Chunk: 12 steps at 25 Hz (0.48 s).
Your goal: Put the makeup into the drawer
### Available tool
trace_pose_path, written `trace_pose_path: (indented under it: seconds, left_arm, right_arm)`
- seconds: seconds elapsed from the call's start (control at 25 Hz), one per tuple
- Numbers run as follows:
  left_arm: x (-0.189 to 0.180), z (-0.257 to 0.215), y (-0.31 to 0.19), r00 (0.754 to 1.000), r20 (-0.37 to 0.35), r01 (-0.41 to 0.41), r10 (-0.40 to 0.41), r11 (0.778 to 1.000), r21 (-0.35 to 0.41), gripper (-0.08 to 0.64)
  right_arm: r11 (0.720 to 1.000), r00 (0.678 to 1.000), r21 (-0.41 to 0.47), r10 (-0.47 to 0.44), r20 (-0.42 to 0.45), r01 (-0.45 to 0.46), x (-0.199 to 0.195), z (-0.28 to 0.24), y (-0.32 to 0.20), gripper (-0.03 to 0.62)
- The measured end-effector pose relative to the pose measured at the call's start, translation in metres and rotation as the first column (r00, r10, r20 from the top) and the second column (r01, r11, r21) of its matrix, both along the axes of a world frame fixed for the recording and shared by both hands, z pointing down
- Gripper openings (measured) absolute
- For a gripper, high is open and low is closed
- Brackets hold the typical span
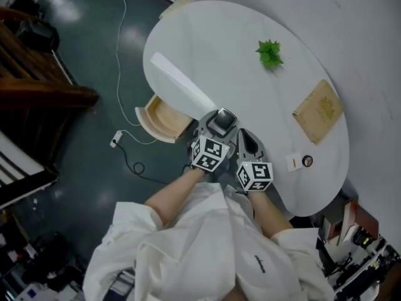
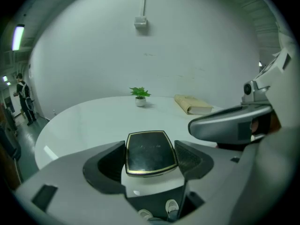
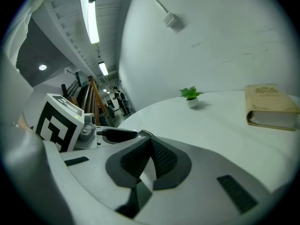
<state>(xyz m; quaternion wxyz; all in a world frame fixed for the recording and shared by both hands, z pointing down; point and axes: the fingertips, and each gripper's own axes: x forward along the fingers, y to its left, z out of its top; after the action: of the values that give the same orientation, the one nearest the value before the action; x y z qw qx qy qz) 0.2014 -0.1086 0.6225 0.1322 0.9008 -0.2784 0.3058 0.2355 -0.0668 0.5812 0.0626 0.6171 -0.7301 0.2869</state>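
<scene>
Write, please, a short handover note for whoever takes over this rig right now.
Left claw: shut on the black compact, held over the table's near edge.
Right claw: shut, empty, beside the left one.
Drawer: open, left of the claws; nothing visible inside.
Done: compact in grasp, drawer open.
Left: carry the compact to the drawer and release it. The small round item on the table may be makeup; cannot tell.

Right gripper (image 3: 150, 149), jaws together and empty; white table (image 3: 220, 125), book (image 3: 271, 108) beyond.
</scene>
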Motion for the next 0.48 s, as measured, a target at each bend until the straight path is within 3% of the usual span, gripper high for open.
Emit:
trace_pose_path:
  seconds: [0.24, 0.48]
  left_arm:
    - [-0.076, -0.018, -0.011, 0.98, -0.026, 0.2, -0.199, 0.98, 0.015, 0.342]
    - [-0.153, -0.023, -0.013, 0.946, -0.033, 0.324, -0.324, 0.946, 0.011, 0.342]
  right_arm:
    - [0.981, 0.981, 0.025, -0.192, 0.011, 0.192, -0.073, -0.007, -0.019, 0.017]
    - [0.951, 0.951, 0.015, -0.308, 0.014, 0.307, -0.142, -0.009, -0.025, 0.017]
